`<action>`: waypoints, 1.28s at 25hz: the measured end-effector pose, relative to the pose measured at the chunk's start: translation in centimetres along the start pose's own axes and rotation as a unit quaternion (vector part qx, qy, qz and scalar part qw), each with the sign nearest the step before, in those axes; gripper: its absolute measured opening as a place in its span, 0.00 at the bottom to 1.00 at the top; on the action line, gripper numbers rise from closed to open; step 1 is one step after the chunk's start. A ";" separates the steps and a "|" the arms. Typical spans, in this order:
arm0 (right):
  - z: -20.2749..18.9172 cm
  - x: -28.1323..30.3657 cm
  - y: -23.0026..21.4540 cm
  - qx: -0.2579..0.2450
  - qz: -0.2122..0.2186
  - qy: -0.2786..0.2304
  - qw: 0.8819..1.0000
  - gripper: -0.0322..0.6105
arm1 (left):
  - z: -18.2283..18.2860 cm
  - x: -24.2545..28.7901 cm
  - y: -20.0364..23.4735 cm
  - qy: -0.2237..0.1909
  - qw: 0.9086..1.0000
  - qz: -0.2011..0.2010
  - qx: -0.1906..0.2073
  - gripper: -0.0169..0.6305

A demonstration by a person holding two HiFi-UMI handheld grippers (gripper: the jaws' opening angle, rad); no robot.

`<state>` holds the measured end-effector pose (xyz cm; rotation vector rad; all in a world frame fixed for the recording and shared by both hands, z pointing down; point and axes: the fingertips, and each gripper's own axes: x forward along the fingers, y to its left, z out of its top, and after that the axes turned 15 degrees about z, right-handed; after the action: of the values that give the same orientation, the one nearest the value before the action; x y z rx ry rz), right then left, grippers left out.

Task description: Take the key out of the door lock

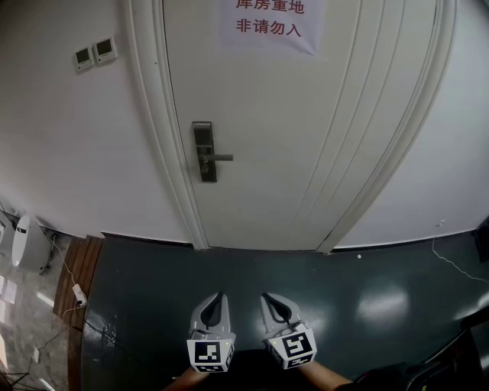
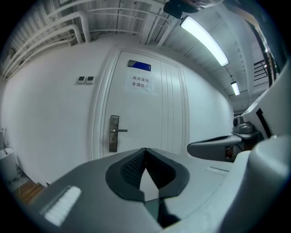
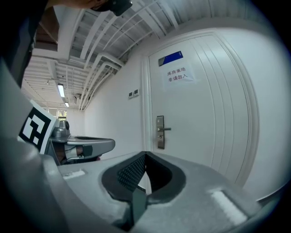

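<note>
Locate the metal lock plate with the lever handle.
In the head view, the dark metal lock plate sits on the white door's left edge, below-left of the paper sign.

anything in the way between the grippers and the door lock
Nothing visible: only dark floor lies between the left gripper, the right gripper and the door lock. The key is too small to make out.

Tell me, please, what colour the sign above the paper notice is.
The sign is blue, clearest in the left gripper view.

The door (image 1: 306,130) is white, its sign (image 1: 267,21) has red letters, the lock (image 1: 203,151) is grey, the floor (image 1: 367,282) is dark grey-green.
</note>
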<state>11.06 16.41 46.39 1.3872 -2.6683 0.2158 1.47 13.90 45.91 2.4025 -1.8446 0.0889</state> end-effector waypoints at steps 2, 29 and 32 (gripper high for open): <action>0.6 0.3 0.0 0.003 -0.010 0.000 1.000 0.04 | -0.1 0.0 0.6 0.000 1.000 -0.001 0.000 0.05; 3.0 17.7 2.4 -0.005 0.025 0.011 1.000 0.04 | 0.2 5.7 18.2 0.004 0.998 0.068 -0.012 0.05; 3.0 20.5 0.4 0.003 0.035 0.013 0.999 0.04 | 0.8 8.6 18.9 0.007 0.997 0.077 -0.010 0.05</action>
<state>-1.12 -0.39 47.04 1.2856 -2.6994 0.2484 -14.60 0.69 47.09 2.2376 -2.0125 0.0992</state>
